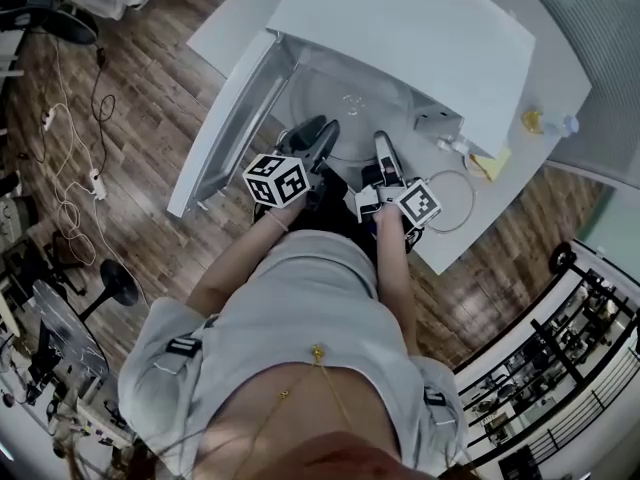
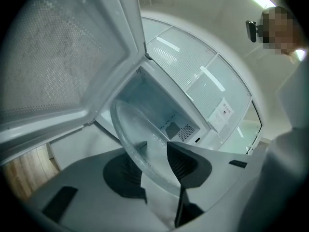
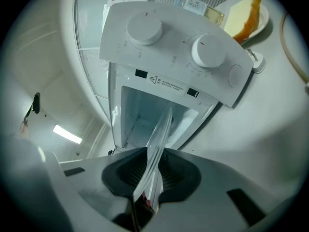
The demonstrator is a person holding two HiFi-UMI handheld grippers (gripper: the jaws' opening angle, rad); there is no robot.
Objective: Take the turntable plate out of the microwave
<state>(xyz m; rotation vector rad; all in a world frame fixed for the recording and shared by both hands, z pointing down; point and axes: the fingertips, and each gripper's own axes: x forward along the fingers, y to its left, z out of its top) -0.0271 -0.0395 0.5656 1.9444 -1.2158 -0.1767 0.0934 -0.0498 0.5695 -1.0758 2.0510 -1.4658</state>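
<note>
1. Closest in the head view was the person's pale shirt [image 1: 300, 308]. Beyond it, the left hand-held gripper [image 1: 318, 140] and the right hand-held gripper [image 1: 384, 150] reached into the open microwave [image 1: 420, 28] on the table [image 1: 235, 23]. The turntable plate [image 1: 350, 98] lay just ahead of both, and the door [image 1: 225, 118] stood out to the left of the left hand-held gripper.
2. In the left gripper view, the left hand-held gripper [image 2: 154, 170] clamped the turntable plate [image 2: 135, 139] by its near rim, and the glass tilted away toward the cavity.
3. In the right gripper view, the right hand-held gripper [image 3: 149, 175] pinched the turntable plate [image 3: 161, 129] edge-on, with two knobs [image 3: 145, 29] above.
</note>
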